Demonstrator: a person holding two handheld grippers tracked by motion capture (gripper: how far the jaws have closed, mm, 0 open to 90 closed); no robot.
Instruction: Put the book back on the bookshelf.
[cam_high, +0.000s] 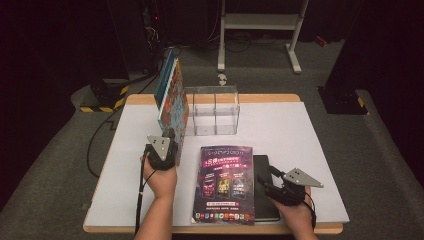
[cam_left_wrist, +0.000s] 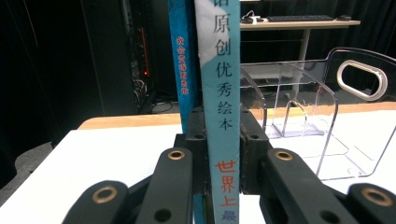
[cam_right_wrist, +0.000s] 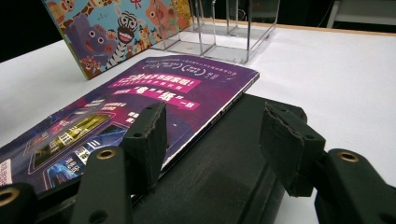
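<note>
A picture book (cam_high: 175, 105) stands on edge on the white table (cam_high: 285, 130), tilted, with a blue book (cam_high: 164, 80) against its far side. My left gripper (cam_high: 169, 139) is shut on the picture book's pale spine (cam_left_wrist: 219, 93); the blue book's spine (cam_left_wrist: 182, 70) rises just beside the left jaw. A purple magazine (cam_high: 225, 182) lies flat, overlapping a black notebook (cam_high: 265, 205). My right gripper (cam_high: 265, 181) hovers low over them, open. In the right gripper view its jaws (cam_right_wrist: 217, 123) straddle the magazine's edge (cam_right_wrist: 140, 102) and the notebook (cam_right_wrist: 224, 158) without touching.
A clear acrylic file holder (cam_high: 212, 110) with dividers stands at the table's back, just right of the upright books (cam_left_wrist: 322, 116). A white desk frame (cam_high: 260, 22) and a black-and-yellow striped base (cam_high: 102, 97) sit on the floor beyond the table.
</note>
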